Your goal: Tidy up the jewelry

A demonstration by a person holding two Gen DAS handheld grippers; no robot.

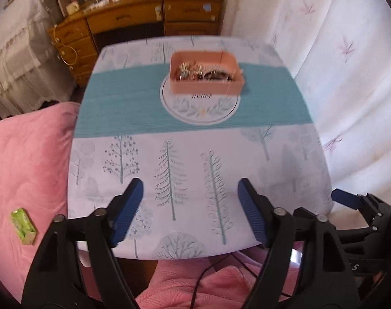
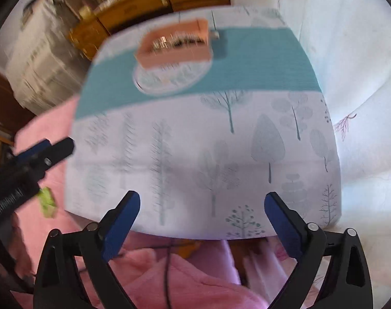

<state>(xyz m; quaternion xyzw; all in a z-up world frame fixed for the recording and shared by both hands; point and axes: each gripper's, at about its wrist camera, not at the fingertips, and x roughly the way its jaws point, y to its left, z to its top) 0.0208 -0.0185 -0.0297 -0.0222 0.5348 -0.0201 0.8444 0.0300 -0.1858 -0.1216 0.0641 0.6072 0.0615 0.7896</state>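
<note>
**Pink box of jewelry far across the table from both grippers**

Pale cloth printed with trees covers the table (image 1: 195,159), crossed by a teal band. A pink quilt (image 1: 28,159) lies beside and below it, and a wooden dresser (image 1: 144,13) stands behind. On the far side I see the pink box (image 1: 207,73) heaped with jewelry (image 1: 203,70), blurred. My left gripper (image 1: 190,211) and right gripper (image 2: 201,221) hang over the near edge, jaws spread wide, empty, well apart from the box.
</note>
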